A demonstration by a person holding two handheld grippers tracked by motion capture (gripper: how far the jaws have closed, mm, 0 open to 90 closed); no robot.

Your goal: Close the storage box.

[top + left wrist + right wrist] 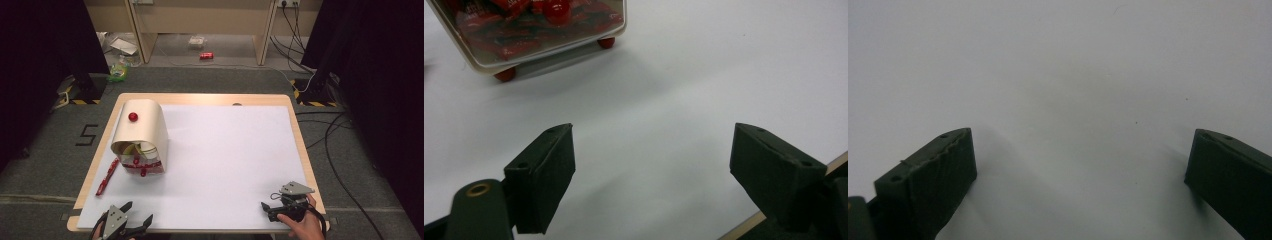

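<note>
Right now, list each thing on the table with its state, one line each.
bread box: roll-top lid partly raised, red packets visible inside, standing on the white sheet.
red packet: lying flat left of the box, outside it, untouched.
left gripper: open, holding nothing, at the near edge.
right gripper: open, holding nothing, at the near right.

White-topped table (pixel 235 150) with bread box (pixel 140 131), red packet (pixel 107 177).
</note>
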